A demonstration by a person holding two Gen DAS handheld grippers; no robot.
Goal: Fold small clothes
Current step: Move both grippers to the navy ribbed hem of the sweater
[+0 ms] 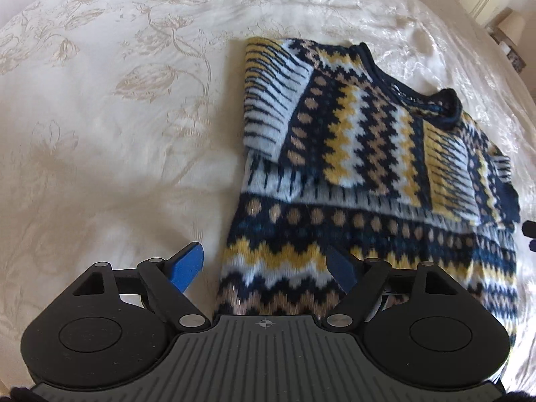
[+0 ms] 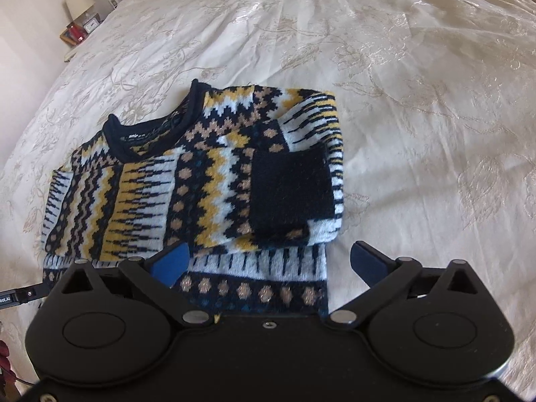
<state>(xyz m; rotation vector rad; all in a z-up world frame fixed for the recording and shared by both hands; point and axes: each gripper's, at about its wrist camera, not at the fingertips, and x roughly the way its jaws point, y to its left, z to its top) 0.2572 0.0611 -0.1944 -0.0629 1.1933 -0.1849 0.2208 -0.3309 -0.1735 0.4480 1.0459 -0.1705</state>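
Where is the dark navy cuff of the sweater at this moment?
In the right wrist view, the navy cuff lies folded over the sweater body near its right edge, just ahead of the open right hand-held gripper.

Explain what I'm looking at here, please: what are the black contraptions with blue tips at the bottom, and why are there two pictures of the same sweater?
Each picture comes from a camera mounted on a hand-held gripper, looking forward along its two fingers. The black parts are the gripper bodies; the blue tips are finger pads. One view belongs to the left gripper, the other to the right gripper. Both stand open and hold nothing. Between them lies a patterned knit sweater in navy, yellow, white and tan, on a cream floral bedspread. Its sleeves are already folded in across the body. A bedside lamp stands in the far corner.
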